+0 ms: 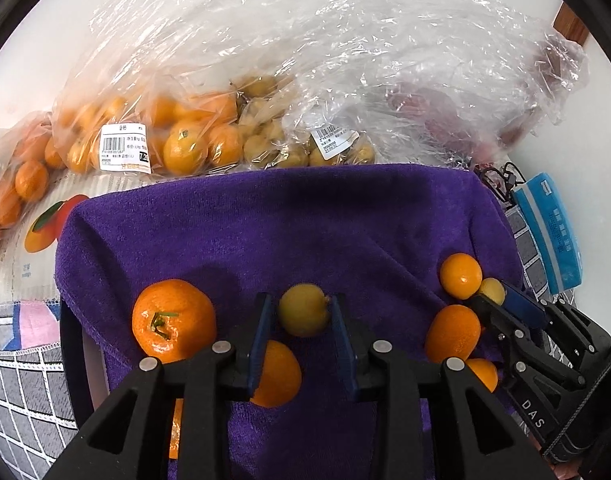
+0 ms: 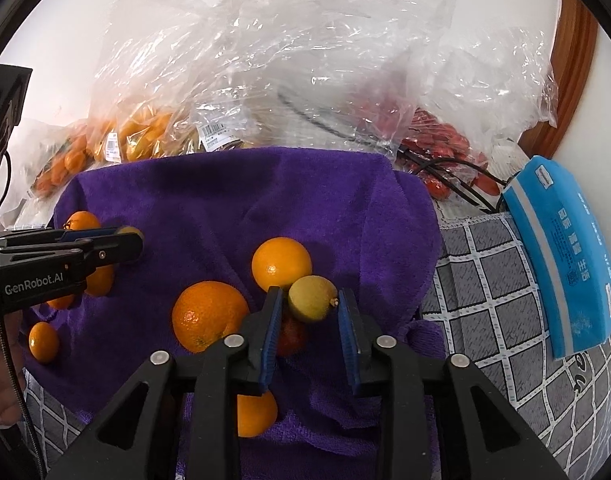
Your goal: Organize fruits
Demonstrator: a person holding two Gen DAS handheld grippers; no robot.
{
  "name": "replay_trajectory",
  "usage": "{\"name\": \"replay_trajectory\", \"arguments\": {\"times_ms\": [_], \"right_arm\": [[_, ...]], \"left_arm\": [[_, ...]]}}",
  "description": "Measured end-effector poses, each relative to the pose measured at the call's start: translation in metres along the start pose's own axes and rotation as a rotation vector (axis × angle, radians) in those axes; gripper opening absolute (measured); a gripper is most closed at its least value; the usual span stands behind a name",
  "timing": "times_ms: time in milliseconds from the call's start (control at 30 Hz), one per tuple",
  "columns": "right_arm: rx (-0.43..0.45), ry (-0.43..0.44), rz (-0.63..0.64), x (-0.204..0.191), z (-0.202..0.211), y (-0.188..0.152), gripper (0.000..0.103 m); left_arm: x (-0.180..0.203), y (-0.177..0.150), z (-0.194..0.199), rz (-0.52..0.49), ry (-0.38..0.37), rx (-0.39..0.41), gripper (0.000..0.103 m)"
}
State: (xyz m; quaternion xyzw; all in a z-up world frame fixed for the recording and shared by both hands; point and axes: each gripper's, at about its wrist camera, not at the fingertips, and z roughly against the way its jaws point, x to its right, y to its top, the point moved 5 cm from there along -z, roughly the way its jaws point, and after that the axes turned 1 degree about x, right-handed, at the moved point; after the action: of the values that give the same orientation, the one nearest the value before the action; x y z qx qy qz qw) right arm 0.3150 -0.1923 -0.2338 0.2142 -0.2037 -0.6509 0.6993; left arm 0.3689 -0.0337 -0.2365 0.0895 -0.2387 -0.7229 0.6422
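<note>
In the left wrist view my left gripper is shut on a small yellow fruit above the purple towel. A big orange lies to its left and another orange under it. In the right wrist view my right gripper is shut on another small yellow fruit. Oranges lie on the towel beside it. The right gripper also shows at the right of the left wrist view, and the left gripper at the left of the right wrist view.
Clear plastic bags of oranges, yellow fruits and red fruits lie behind the towel. A blue tissue pack lies at the right on a grey checked cloth. Small oranges lie at the towel's left.
</note>
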Motion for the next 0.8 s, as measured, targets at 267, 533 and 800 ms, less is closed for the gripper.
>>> {"name": "replay_trajectory", "arguments": {"times_ms": [267, 533, 800], "right_arm": [[0.0, -0.009, 0.016, -0.001, 0.002, -0.001, 0.038], [0.012, -0.013, 0.02, -0.004, 0.012, -0.004, 0.049], [0.023, -0.001, 0.006, -0.007, 0.024, -0.008, 0.058]], "left_arm": [[0.001, -0.003, 0.007, -0.014, 0.004, -0.01, 0.04], [0.003, -0.007, 0.018, -0.022, 0.015, -0.006, 0.048], [0.003, -0.015, 0.043, -0.026, 0.02, 0.013, 0.055]]}}
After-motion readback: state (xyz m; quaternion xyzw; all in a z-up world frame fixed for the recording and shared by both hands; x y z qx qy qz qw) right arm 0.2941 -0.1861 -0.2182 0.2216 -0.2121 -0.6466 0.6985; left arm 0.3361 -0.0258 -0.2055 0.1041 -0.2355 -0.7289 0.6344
